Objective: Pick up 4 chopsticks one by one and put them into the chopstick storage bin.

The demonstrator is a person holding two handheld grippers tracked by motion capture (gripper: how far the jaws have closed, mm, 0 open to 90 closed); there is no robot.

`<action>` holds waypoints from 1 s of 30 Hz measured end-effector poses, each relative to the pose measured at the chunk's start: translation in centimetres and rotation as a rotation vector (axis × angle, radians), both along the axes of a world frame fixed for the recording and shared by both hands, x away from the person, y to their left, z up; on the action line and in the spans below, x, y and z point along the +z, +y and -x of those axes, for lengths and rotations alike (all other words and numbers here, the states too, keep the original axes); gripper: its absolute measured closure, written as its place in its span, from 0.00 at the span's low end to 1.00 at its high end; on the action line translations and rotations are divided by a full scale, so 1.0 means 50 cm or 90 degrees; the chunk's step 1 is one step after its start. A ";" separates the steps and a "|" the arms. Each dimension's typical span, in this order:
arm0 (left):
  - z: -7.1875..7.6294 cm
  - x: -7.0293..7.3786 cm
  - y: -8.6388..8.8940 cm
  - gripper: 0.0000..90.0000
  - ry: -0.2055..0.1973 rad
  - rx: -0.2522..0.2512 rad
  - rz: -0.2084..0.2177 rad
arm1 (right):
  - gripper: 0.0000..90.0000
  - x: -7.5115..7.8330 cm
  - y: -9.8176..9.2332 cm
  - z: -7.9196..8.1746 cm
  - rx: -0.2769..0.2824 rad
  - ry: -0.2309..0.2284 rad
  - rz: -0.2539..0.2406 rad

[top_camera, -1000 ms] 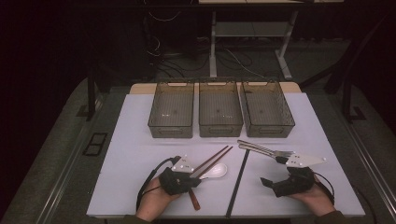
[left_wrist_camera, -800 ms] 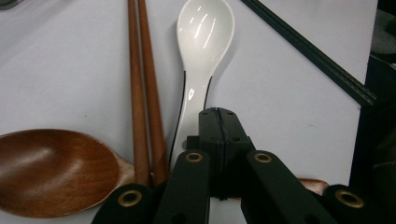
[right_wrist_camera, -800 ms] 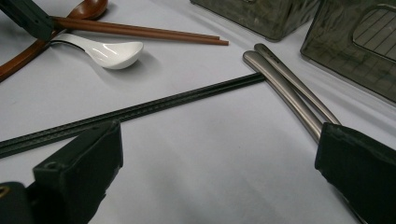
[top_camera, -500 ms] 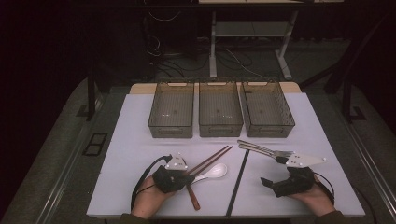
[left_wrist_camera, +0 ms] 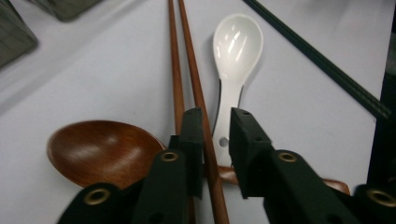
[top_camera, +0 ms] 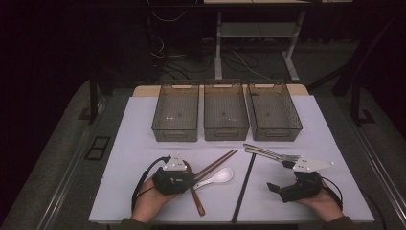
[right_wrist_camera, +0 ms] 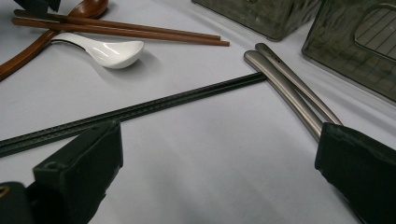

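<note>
My left gripper (top_camera: 194, 178) lies low on the white table (top_camera: 143, 139). Its jaws have just been opening and stand a little apart. In the left gripper view the handle of a white ceramic spoon (left_wrist_camera: 237, 44) lies in the narrow gap of the left gripper (left_wrist_camera: 215, 121). A pair of brown chopsticks (left_wrist_camera: 180, 60) runs under the left jaw. A wooden spoon (left_wrist_camera: 100, 149) rests just below it. My right gripper (right_wrist_camera: 219, 154) is wide open with nothing between its jaws. Black chopsticks (right_wrist_camera: 154, 105) and metal utensils (right_wrist_camera: 289, 88) lie ahead of it.
Three dark see-through bins (top_camera: 176, 115) (top_camera: 226, 112) (top_camera: 274, 112) stand in a row at the back of the table. The black chopsticks (top_camera: 243, 189) run from the middle to the front edge. A metal fork and its partner (top_camera: 268, 153) lie at the right.
The left hand has edged slightly toward the left. The utensils lie as before, and the right hand has kept still.
</note>
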State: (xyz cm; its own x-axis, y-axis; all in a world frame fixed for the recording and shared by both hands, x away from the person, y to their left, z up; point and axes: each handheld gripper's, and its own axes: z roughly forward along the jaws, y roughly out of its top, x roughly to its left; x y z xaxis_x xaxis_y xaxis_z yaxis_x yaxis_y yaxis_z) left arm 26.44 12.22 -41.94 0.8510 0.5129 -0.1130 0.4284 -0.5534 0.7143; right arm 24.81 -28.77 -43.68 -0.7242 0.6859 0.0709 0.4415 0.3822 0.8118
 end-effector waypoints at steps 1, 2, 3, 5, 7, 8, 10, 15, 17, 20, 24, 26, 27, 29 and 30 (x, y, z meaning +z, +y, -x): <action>-0.003 0.001 0.000 0.74 0.000 0.006 0.010 | 0.01 0.000 0.000 0.000 0.000 0.000 0.000; -0.007 0.004 0.001 0.70 -0.001 0.008 0.014 | 0.01 0.000 0.000 0.000 0.001 0.000 0.001; -0.011 0.005 0.002 0.66 -0.003 0.011 0.018 | 0.01 -0.001 0.000 0.000 0.000 0.002 0.001; -0.020 0.007 0.001 0.64 -0.007 0.022 0.025 | 0.01 -0.001 0.001 -0.001 0.000 0.002 0.001; -0.036 0.006 -0.002 0.57 -0.008 0.035 0.031 | 0.01 -0.001 0.001 -0.001 -0.002 0.003 0.001; -0.036 0.006 -0.002 0.55 -0.008 0.035 0.031 | 0.01 -0.001 0.001 -0.001 -0.002 0.003 0.001; -0.050 0.005 -0.007 0.53 -0.010 0.046 0.027 | 0.01 -0.001 0.001 -0.001 -0.002 0.003 0.002; -0.064 -0.001 -0.023 0.52 -0.010 0.041 0.011 | 0.01 -0.002 0.001 -0.002 -0.003 0.002 0.002; -0.069 -0.004 -0.033 0.52 -0.009 0.039 0.005 | 0.01 -0.002 0.001 -0.002 -0.004 0.002 0.002; -0.075 -0.008 -0.046 0.53 -0.005 0.043 -0.005 | 0.01 -0.002 0.001 -0.002 -0.004 0.002 0.002; -0.079 -0.015 -0.054 0.56 -0.004 0.049 -0.021 | 0.01 -0.002 -0.001 -0.002 -0.004 0.000 0.000; -0.077 -0.017 -0.055 0.59 -0.009 0.051 -0.024 | 0.01 -0.002 -0.001 -0.002 -0.003 0.000 0.000; -0.076 -0.018 -0.055 0.62 -0.010 0.048 -0.025 | 0.01 -0.003 -0.001 -0.002 -0.003 0.000 0.001; -0.074 -0.018 -0.057 0.67 -0.013 0.046 -0.031 | 0.01 -0.002 -0.001 -0.002 -0.004 0.001 0.000; -0.072 -0.018 -0.057 0.69 -0.014 0.044 -0.033 | 0.01 -0.002 -0.001 -0.003 -0.004 0.002 -0.001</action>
State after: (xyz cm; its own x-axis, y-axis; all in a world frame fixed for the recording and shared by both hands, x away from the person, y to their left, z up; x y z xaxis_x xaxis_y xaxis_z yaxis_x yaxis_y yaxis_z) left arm 30.05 9.35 -42.86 0.8154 0.5751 -0.0658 0.4509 -0.5597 0.6953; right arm 24.96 -28.80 -43.79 -0.7201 0.6899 0.0736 0.4458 0.3788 0.8110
